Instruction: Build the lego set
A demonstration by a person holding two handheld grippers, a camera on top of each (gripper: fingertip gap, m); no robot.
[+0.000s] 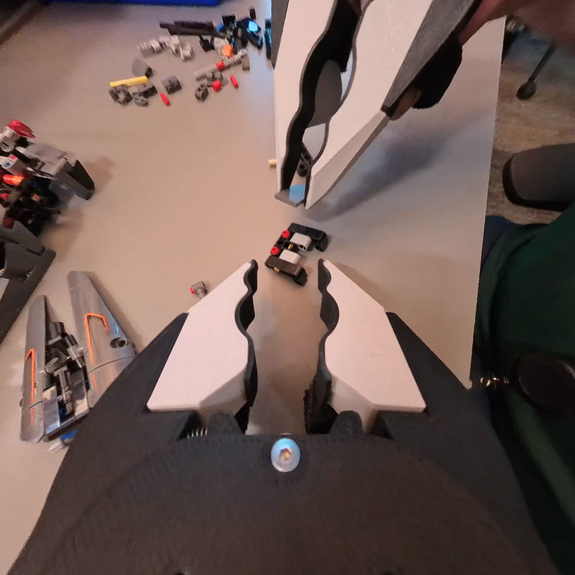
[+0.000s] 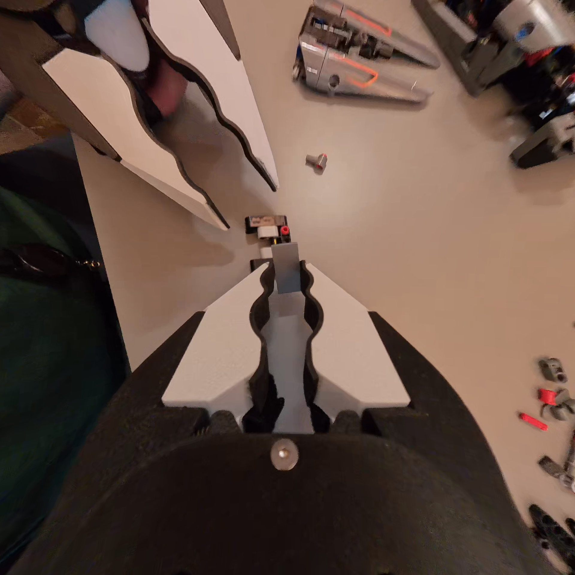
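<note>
A small black assembly [image 1: 295, 252] with red pins and light grey blocks lies on the table just beyond my left gripper [image 1: 287, 267], which is open and empty. It also shows in the right wrist view [image 2: 269, 230]. My right gripper [image 2: 286, 269] is shut on a flat grey tile [image 2: 286, 267] and holds it just above the near end of the assembly. In the left wrist view the right gripper [image 1: 295, 193] comes down from above with the tile [image 1: 291, 197] at its tips. The left gripper [image 2: 251, 208] shows open at the upper left of the right wrist view.
A silver winged sub-build with orange stripes [image 1: 71, 357] [image 2: 357, 62] and a larger black and grey model [image 1: 37, 180] lie to the left. Loose pieces [image 1: 193, 59] lie at the back. A small grey pin [image 1: 199, 287] lies near my left finger. The table edge [image 1: 485, 217] runs on the right beside a person in green [image 1: 529, 311]. Some 4 centimeters of space lies between my two pairs of fingers. The small grey pin [image 1: 199, 287] is about 5 centimeters from my left fingertips. It turns up in the right wrist view [image 2: 320, 162] as well.
</note>
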